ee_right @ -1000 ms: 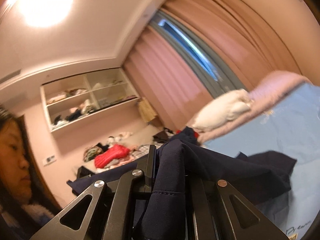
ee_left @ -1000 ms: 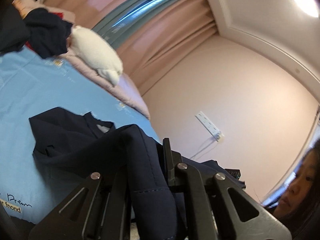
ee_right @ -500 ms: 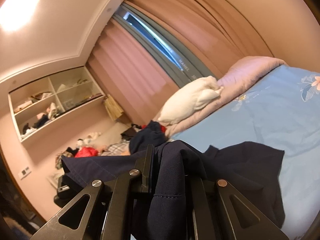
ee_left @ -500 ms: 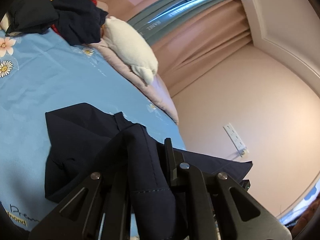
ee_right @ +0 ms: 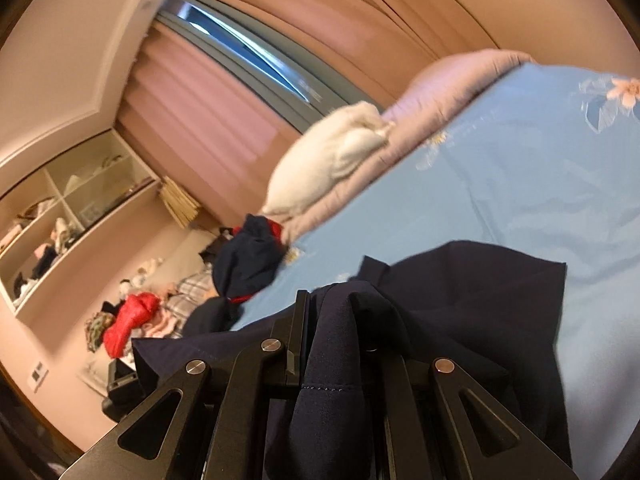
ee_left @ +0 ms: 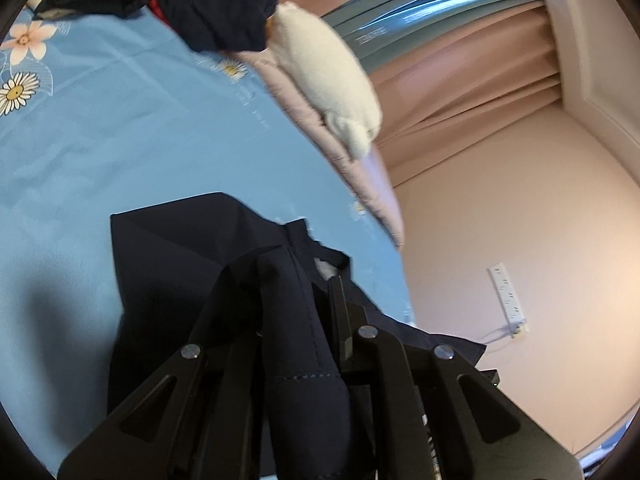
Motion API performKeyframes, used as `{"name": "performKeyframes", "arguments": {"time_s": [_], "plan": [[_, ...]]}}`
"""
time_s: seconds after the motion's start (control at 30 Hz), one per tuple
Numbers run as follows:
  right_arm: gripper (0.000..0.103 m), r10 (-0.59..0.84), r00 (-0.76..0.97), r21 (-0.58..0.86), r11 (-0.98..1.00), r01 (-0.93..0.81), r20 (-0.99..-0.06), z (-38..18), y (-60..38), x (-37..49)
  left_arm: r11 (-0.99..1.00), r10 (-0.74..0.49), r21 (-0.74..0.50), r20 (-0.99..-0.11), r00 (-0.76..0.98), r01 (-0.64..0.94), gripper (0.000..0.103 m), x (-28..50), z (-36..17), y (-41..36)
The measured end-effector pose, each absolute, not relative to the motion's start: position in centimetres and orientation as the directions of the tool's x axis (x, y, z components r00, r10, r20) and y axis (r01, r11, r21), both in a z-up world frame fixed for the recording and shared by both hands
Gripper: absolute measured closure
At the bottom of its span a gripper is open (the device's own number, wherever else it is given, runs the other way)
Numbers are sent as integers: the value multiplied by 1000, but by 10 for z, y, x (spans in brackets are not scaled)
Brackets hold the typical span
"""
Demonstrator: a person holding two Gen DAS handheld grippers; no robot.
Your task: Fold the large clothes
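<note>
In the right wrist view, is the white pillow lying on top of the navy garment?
No. The white pillow sits far off on the pink quilt, while the navy garment lies on the blue sheet.

white pillow (ee_left: 332,76) on pink quilt (ee_right: 448,92), cluttered shelves (ee_right: 60,216)

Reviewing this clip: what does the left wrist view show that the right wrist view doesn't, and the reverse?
Only the left wrist view: a white power strip on the wall and daisy prints on the sheet. Only the right wrist view: open shelves with clutter and a red garment in a floor pile. Both: the navy garment on the blue sheet, pinched by the left gripper and the right gripper, plus the white pillow and curtains.
</note>
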State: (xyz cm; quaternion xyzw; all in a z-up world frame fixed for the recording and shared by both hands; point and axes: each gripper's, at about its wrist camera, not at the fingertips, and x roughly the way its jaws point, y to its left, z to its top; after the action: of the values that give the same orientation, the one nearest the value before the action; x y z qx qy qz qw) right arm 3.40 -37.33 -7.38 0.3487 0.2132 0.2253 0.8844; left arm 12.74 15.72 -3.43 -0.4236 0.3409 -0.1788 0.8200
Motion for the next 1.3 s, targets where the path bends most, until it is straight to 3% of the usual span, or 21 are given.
{"name": "performKeyframes", "arguments": {"time_s": [0.7, 0.77, 0.83, 0.9, 0.97, 1.17, 1.3], "plan": [[93, 527, 703, 781, 621, 65, -477, -134, -382, 128, 473, -591, -813, -579, 561, -340, 89, 254, -129, 164], [85, 558, 690, 816, 572, 82, -461, -141, -387, 131, 440, -603, -820, -571, 557, -365, 89, 258, -135, 166], [76, 581, 691, 847, 525, 86, -431, -143, -390, 135, 412, -611, -829, -560, 559, -379, 82, 261, -136, 169], [64, 602, 701, 880, 469, 77, -383, -143, -395, 136, 373, -618, -845, -535, 576, -384, 60, 268, -136, 173], [55, 609, 716, 902, 426, 68, -342, -143, -399, 134, 369, -599, -848, -529, 601, -379, 48, 272, -128, 178], [45, 586, 773, 943, 329, 48, -244, -145, -413, 133, 428, -533, -821, -567, 628, -379, 45, 294, -118, 191], [37, 485, 848, 950, 303, 69, -216, -147, -431, 126, 416, -486, -830, -548, 680, -371, 43, 301, -109, 208]]}}
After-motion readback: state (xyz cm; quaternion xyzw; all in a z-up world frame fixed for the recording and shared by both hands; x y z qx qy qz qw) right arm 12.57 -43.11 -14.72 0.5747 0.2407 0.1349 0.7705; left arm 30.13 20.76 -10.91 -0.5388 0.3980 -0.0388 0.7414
